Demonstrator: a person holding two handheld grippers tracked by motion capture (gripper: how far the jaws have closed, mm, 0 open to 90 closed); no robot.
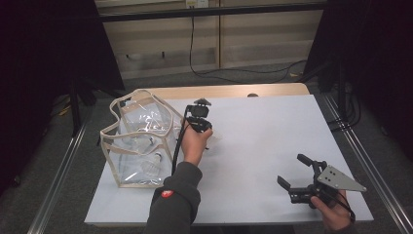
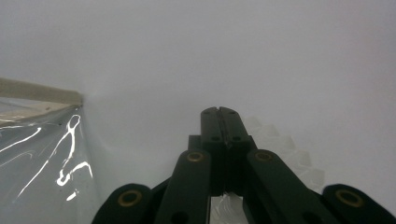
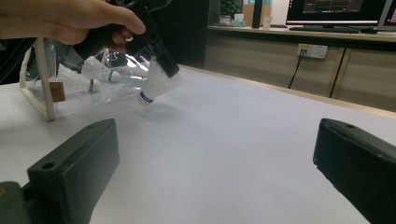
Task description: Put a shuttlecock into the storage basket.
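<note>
- Two tongs in play, one per hand, both over the white worktop point(image 1: 263, 146).
- My left tongs point(image 3: 164, 64) are pinching a white shuttlecock point(image 3: 156, 83) by its feather skirt; the jaws are pressed together on it.
- In the left gripper view those left tongs point(image 2: 219, 114) show jaw tips meeting with no gap, and pale feather edge point(image 2: 289, 149) sticks out on the right side of the jaws.
- The shuttlecock hangs tilted, with its cork end and blue band pointing down and to the left in the right gripper view. It is clear of the worktop, with a faint shadow under it.
- It sits just beside the clear bag point(image 1: 141, 141), on the bag's right side in the high view, near the bag's open mouth.
- The clear bag has beige trim and stands at the left part of the worktop, with its handles up.
- Inside the bag: more shuttlecocks point(image 3: 95, 70), at least two, lying on their sides, white with blue bands.
- My left hand point(image 1: 195, 144) is gripping the tool body, sleeve coming in from the bottom edge.
- My right tongs point(image 1: 293, 171) are spread wide with nothing between the jaws, held low at the near right of the worktop, well apart from the bag.
- Right hand point(image 1: 333, 212) is at the bottom right edge, grey plate on top of that tool.
- The right tongs point toward the shuttlecock and the bag.
</note>
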